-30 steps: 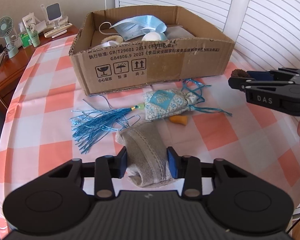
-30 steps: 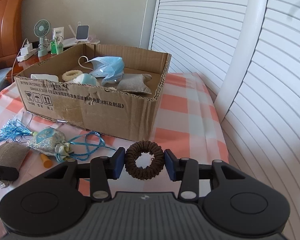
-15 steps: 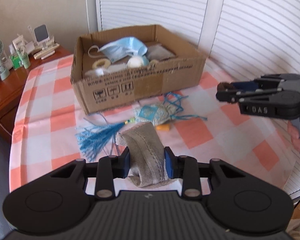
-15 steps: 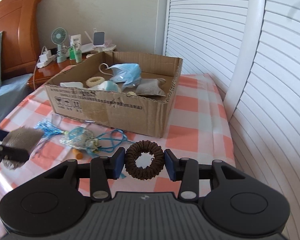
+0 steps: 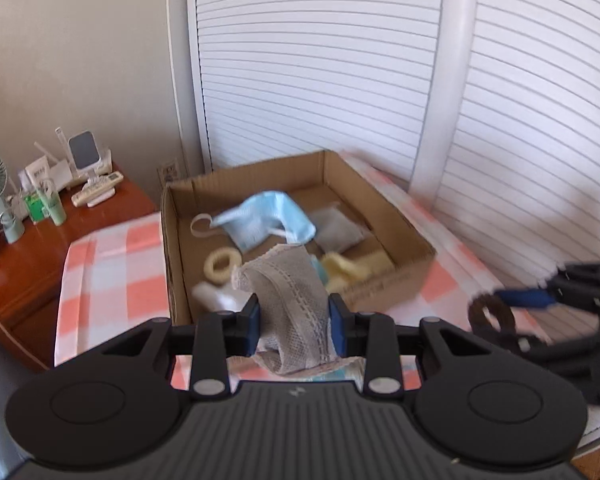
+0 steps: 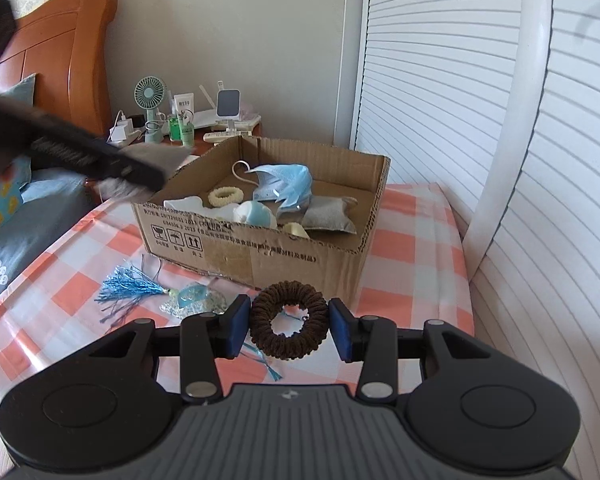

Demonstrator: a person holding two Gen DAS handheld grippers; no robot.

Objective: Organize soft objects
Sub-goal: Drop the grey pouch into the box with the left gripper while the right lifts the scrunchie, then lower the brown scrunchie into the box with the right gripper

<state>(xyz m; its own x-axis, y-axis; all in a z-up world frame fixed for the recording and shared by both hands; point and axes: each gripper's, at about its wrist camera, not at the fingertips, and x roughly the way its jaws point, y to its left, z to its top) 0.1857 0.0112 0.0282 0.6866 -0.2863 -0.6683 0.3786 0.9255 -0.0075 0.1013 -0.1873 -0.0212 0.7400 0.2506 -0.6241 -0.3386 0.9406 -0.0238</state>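
Note:
My left gripper is shut on a grey knitted cloth pouch, held in the air in front of the open cardboard box. My right gripper is shut on a brown hair scrunchie, above the checked tablecloth before the box. In the left wrist view the right gripper with the scrunchie shows blurred at the right. The box holds a blue face mask, a cream scrunchie, a grey pouch and other soft items. A blue tassel sachet lies on the cloth.
A wooden nightstand at the left carries a small fan, bottles and a phone stand. White louvred doors run behind and to the right of the table. A wooden headboard and bedding stand at the left.
My left gripper has lifted the grey pouch off the table, up toward the box. The right gripper has risen a little with the brown scrunchie still in it.

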